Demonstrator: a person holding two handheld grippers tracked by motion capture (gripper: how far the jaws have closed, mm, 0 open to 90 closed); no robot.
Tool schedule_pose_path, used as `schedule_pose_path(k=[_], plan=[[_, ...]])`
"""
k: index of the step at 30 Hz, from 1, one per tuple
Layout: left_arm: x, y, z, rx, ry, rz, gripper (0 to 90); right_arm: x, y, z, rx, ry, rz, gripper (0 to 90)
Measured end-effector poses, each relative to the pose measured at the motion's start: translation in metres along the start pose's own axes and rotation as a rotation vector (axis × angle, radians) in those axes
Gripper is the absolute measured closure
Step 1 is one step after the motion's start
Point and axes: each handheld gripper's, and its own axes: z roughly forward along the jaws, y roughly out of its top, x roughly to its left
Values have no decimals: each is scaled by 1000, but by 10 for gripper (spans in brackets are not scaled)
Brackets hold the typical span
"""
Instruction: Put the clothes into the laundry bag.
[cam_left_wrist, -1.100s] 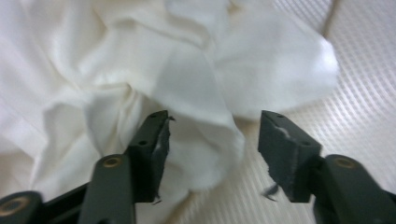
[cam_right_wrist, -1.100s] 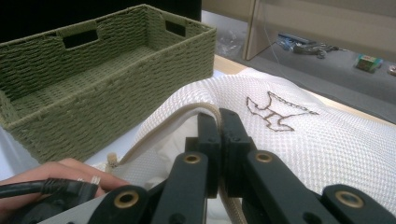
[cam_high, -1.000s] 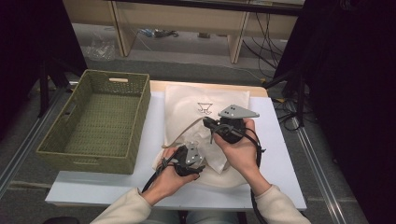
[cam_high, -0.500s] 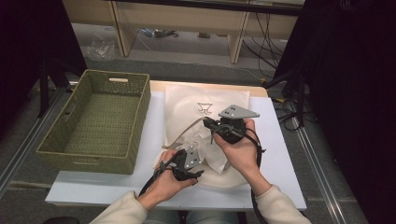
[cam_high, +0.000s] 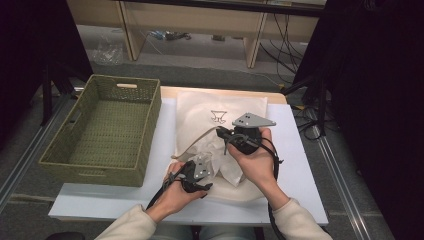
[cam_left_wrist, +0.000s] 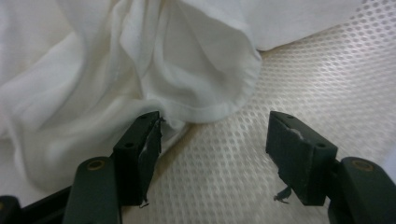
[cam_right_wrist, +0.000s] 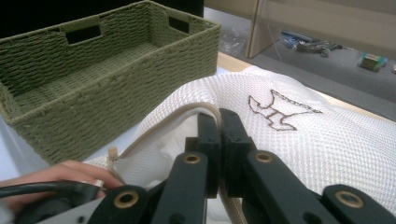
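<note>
A cream mesh bag (cam_high: 222, 106) with a dark stitched emblem lies on the white table (cam_high: 300, 150). A crumpled white garment (cam_high: 214, 155) sits at the bag's mouth. My right gripper (cam_high: 224, 135) is shut on the bag's beige trimmed rim (cam_right_wrist: 180, 115) and holds it raised; the jaws of that gripper (cam_right_wrist: 219, 135) meet on the trim. My left gripper (cam_high: 200, 172) is open just in front of the garment. In the left gripper view the garment's hem (cam_left_wrist: 219, 105) curls between the open jaws of the left gripper (cam_left_wrist: 215, 140), over mesh (cam_left_wrist: 308, 70).
A green woven basket (cam_high: 107, 127), with nothing in it, stands at the table's left, close to the bag (cam_right_wrist: 107, 70). The hand holding the left gripper (cam_right_wrist: 60, 175) is near the bag's rim. Cables and shelving lie beyond the far edge.
The left gripper has eased slightly back toward the near edge, still open. The right gripper has stayed put, holding the rim.
</note>
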Motion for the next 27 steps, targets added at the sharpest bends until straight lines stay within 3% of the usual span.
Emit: schedule_pose_path(k=[7,8,13,17,21,27], plan=[[2,1,2,1,-14,-11,357,0,0,0,3,5,2,892],[3,1,2,2,-23,-12,357,1,0,0,8,10,20,892],[4,-1,3,-2,-48,-93,400,1,0,1,12,17,5,892],[1,1,1,19,-58,-120,452,1,0,1,10,19,6,892],[-7,3,-3,37,-61,-119,538,-1,0,-1,8,9,9,892],[-12,6,-7,81,-109,-55,683,0,0,0,2,4,4,891]])
